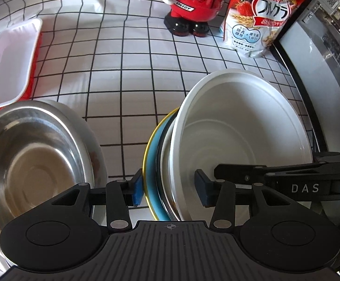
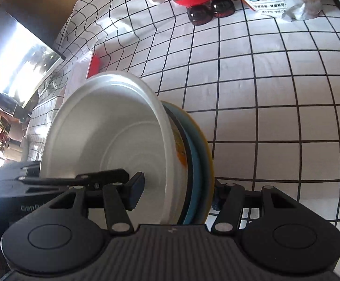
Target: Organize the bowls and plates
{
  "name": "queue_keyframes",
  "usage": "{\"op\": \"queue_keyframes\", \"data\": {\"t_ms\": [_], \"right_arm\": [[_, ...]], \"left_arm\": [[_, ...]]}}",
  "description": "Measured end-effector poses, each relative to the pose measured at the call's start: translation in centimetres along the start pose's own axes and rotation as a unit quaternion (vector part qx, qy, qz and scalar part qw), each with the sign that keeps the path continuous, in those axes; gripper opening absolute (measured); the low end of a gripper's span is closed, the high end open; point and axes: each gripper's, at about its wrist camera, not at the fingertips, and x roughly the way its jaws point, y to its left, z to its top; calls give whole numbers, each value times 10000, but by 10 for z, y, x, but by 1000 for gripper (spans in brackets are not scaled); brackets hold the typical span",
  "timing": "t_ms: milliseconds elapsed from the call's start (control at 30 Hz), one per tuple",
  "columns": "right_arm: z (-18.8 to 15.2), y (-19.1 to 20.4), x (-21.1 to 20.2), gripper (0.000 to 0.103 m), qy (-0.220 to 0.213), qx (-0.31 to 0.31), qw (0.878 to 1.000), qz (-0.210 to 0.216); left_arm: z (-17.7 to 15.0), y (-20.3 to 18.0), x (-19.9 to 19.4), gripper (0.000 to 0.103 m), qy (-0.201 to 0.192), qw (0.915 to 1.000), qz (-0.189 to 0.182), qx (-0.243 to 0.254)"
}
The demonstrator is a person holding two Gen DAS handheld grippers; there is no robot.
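A stack of dishes stands on edge above the checked cloth: a white bowl [image 1: 240,121] in front, a white plate behind it, then a blue plate with a yellow rim [image 1: 153,154]. My right gripper [image 2: 175,194] is shut on this stack, one pad inside the white bowl [image 2: 113,135] and the other behind the yellow-rimmed plate [image 2: 206,154]. My left gripper [image 1: 170,192] straddles the same stack lower down, its jaws open and its pads close beside the dishes. A steel bowl [image 1: 36,154] sits on the cloth to the left of it.
A white tray with a red side [image 1: 11,63] lies at the far left. A red figure [image 1: 191,4] and a cereal bag [image 1: 263,16] stand at the back. A monitor [image 1: 315,70] borders the right side. Checked cloth [image 1: 123,82] covers the table.
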Motion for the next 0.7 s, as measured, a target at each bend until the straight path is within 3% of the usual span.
{"op": "queue_keyframes", "data": {"t_ms": [367, 700], "right_arm": [[4, 8, 1, 58, -136, -188, 9993, -292], [6, 5, 3, 58, -87, -169, 9996, -213]], "left_arm": [[-1, 1, -2, 47, -8, 10000, -39, -57], [3, -1, -1, 47, 177, 9996, 108, -177]]}}
